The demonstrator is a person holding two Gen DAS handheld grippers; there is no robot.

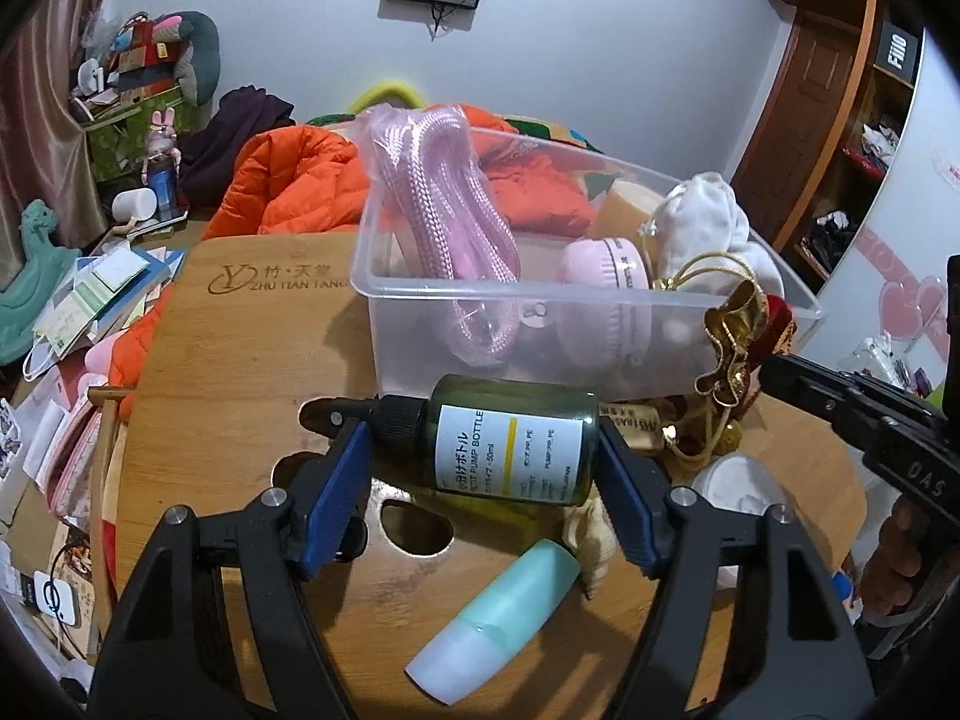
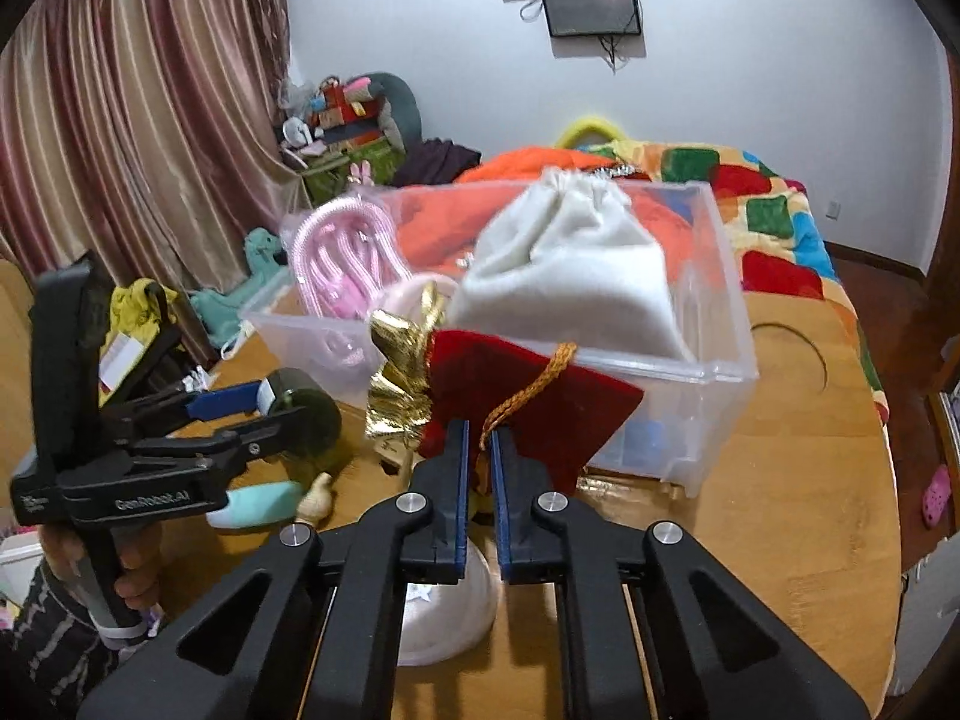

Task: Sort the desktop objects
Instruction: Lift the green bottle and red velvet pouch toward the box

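My left gripper (image 1: 480, 438) is shut on a dark green pump bottle (image 1: 510, 438) with a white label, held on its side just above the bamboo table (image 1: 240, 360), in front of the clear plastic bin (image 1: 600, 294). It also shows in the right wrist view (image 2: 300, 402). My right gripper (image 2: 478, 450) is shut on the gold cord of a red velvet pouch (image 2: 540, 402) with gold trim, held at the bin's (image 2: 708, 372) near wall. The bin holds a pink rope (image 1: 444, 204), a pink round case (image 1: 600, 276) and a white pouch (image 2: 564, 264).
A mint green tube (image 1: 504, 612) and a small shell (image 1: 594, 540) lie on the table near me. A white round lid (image 2: 450, 612) sits under the right gripper. An orange jacket (image 1: 288, 180) and a colourful blanket (image 2: 780, 210) lie behind the bin. Papers (image 1: 90, 300) clutter the left.
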